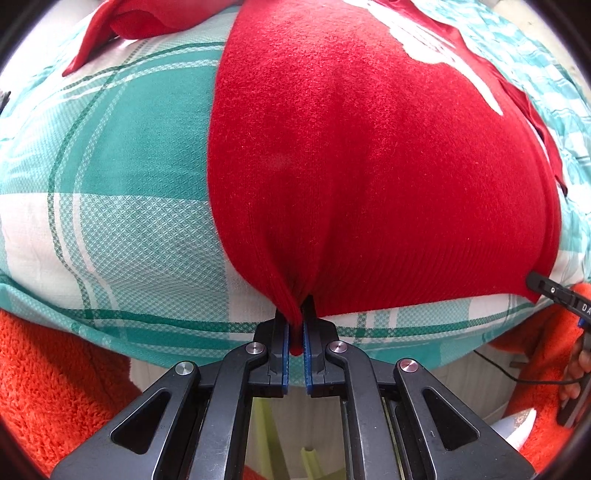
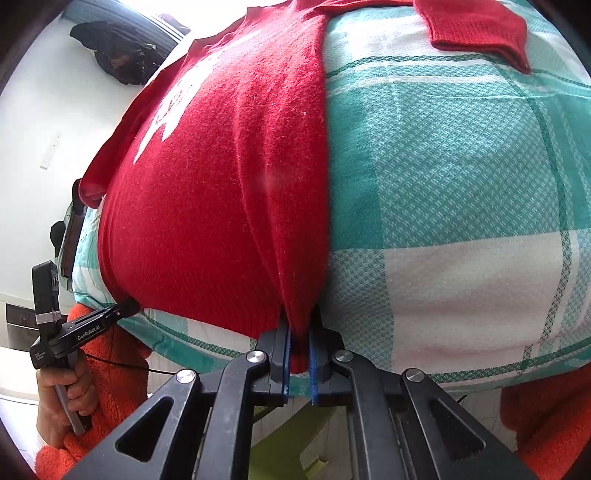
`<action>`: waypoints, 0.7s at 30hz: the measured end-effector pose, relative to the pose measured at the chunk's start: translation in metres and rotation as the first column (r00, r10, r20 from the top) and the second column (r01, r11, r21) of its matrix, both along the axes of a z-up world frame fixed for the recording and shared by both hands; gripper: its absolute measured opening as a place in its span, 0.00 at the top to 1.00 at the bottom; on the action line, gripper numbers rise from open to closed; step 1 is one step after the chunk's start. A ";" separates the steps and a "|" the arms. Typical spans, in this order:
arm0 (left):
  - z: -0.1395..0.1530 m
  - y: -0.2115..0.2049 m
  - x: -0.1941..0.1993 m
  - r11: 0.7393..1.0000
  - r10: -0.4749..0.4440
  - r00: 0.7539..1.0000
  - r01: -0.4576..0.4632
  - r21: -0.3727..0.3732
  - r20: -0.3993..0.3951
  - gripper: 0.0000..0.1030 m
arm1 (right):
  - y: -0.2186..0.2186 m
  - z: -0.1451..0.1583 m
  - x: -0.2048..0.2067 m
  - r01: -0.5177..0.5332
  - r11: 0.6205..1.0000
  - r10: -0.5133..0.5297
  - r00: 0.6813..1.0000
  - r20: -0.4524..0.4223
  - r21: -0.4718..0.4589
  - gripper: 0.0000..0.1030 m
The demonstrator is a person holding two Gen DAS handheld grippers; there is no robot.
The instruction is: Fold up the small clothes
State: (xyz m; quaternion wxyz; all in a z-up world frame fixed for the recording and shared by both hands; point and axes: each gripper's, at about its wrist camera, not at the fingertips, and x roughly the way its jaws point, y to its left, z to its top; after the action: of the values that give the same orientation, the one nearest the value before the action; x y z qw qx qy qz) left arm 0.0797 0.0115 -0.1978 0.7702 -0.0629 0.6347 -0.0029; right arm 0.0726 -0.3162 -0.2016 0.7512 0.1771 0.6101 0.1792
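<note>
A small red knit sweater with a white print lies on a teal and white checked cloth. My left gripper is shut on the left corner of the sweater's ribbed hem at the near edge. My right gripper is shut on the hem's right corner. The sweater lies stretched between the two. The left gripper also shows in the right wrist view, the right one in the left wrist view. One sleeve lies out to the right, another to the left.
The checked cloth covers the table and hangs over its near edge. The person's orange fleece sleeves are below the edge. A yellow-green chair stands under the table. A white wall with dark items hung on it is at left.
</note>
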 end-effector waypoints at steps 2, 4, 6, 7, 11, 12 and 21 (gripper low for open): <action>-0.003 0.000 -0.002 1.000 -0.002 1.000 0.002 0.005 0.003 0.96 | -0.002 0.000 0.000 -0.001 1.000 0.001 1.000 -0.001 0.001 0.93; -0.004 -0.001 -0.003 1.000 -0.008 1.000 0.008 0.015 0.004 0.96 | -0.002 0.000 0.000 0.000 1.000 0.000 1.000 -0.001 0.002 0.93; -0.003 -0.005 -0.003 1.000 -0.010 1.000 0.010 0.021 0.004 0.96 | -0.002 0.000 0.000 0.003 1.000 -0.003 1.000 -0.002 0.008 0.93; -0.003 -0.006 -0.003 1.000 -0.008 1.000 0.008 0.021 0.004 0.95 | -0.003 0.000 -0.001 0.005 1.000 -0.004 1.000 -0.003 0.012 0.93; -0.004 -0.007 -0.002 1.000 0.004 1.000 -0.004 0.013 -0.005 0.91 | -0.008 -0.001 -0.001 0.018 1.000 -0.018 1.000 -0.012 0.024 0.91; -0.004 -0.007 -0.003 1.000 0.005 1.000 -0.005 0.014 -0.007 0.90 | -0.010 -0.001 -0.002 0.023 0.999 -0.023 1.000 -0.016 0.026 0.90; -0.010 -0.008 -0.011 0.999 0.017 0.998 -0.014 0.042 -0.060 0.54 | -0.008 0.000 -0.004 0.022 1.000 -0.022 0.999 -0.036 0.000 0.83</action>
State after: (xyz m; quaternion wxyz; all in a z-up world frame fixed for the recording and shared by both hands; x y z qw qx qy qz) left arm 0.0686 0.0035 -0.2074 0.7520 -0.0519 0.6569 0.0181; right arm 0.0684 -0.3245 -0.2013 0.7421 0.1873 0.6213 0.1678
